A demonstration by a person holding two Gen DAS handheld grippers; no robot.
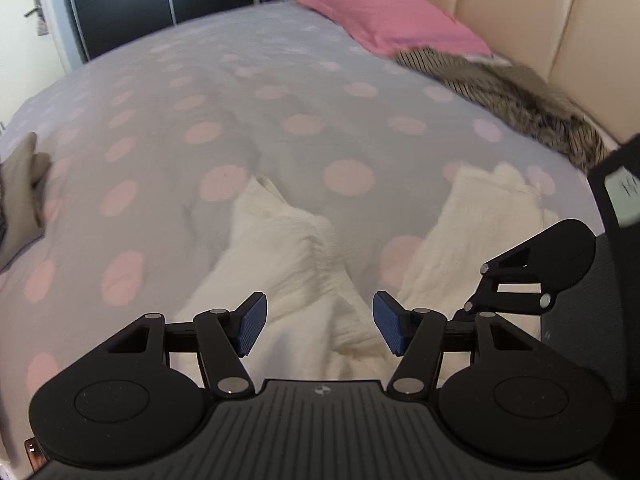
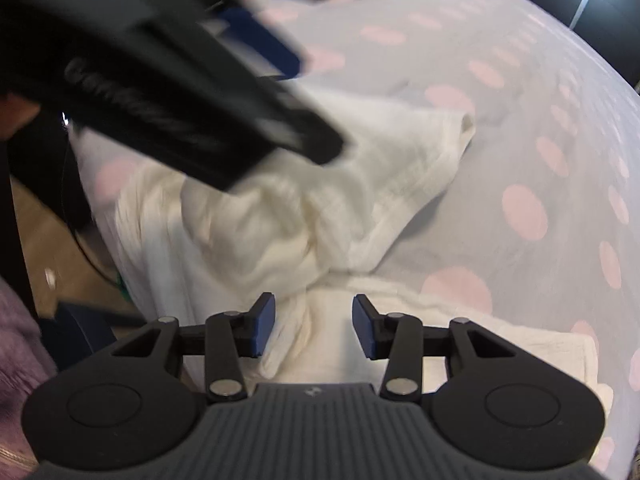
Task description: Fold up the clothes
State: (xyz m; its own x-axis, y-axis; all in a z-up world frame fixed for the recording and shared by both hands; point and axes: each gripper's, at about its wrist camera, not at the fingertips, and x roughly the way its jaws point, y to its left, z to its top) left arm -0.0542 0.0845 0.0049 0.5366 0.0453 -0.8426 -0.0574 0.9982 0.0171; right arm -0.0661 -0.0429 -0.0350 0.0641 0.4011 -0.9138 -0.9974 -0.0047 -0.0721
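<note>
left gripper (image 1: 319,326) and right gripper (image 2: 314,326) jaws apart over white garment (image 1: 280,248); bedspread (image 1: 180,92) beyond.

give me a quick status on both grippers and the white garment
Left gripper open, over the white garment. Right gripper open, holding nothing. Garment crumpled on the spotted duvet, unfolded. Nothing between the jaws.

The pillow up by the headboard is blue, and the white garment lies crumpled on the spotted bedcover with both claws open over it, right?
Not quite: the pillow by the headboard is pink, as the left wrist view shows. The rest holds: the white garment lies crumpled on the spotted bedcover, and the left claw and right claw are both open over it.
</note>
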